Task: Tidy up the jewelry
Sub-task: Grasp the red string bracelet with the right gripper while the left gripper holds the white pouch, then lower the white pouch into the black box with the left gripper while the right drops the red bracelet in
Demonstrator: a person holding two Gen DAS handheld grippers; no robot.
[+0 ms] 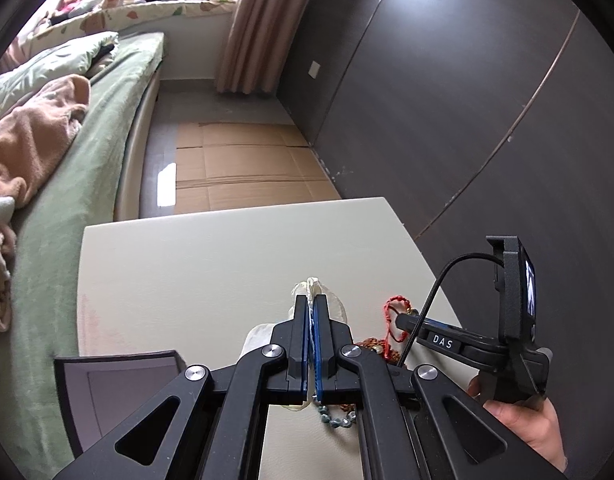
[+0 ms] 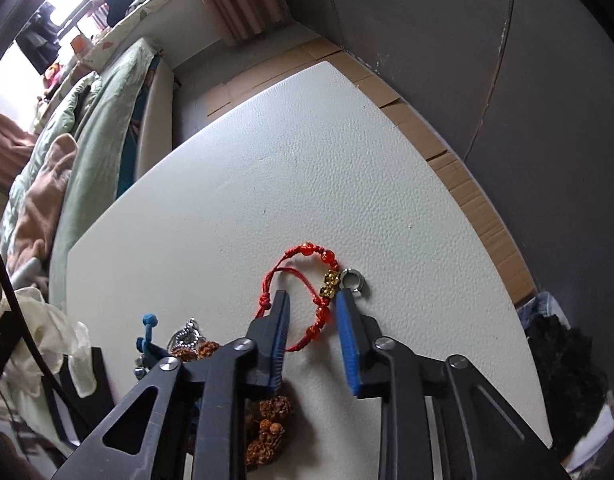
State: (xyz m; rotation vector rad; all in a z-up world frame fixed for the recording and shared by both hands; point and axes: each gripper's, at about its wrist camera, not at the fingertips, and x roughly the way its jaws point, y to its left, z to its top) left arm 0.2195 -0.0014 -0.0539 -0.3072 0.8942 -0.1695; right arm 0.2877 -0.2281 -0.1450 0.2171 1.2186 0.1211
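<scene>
Between your right tongs (image 2: pixel 311 300), standing apart while the left tongs (image 1: pixel 310 312) are clamping a pale pouch (image 1: pixel 313 286), the red cord bracelet (image 2: pixel 307 292) is lying limp and light, so you are better off pinching its gold bead (image 2: pixel 330 284).

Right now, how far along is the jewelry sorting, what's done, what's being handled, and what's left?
Nothing looks sorted yet. In hand: the left claw is shut on a whitish pouch, and the right claw straddles the red bracelet on the table without pinching it. Left: that bracelet, the metal ring, the brown bead bracelet, the blue cord piece and a silver charm.
</scene>
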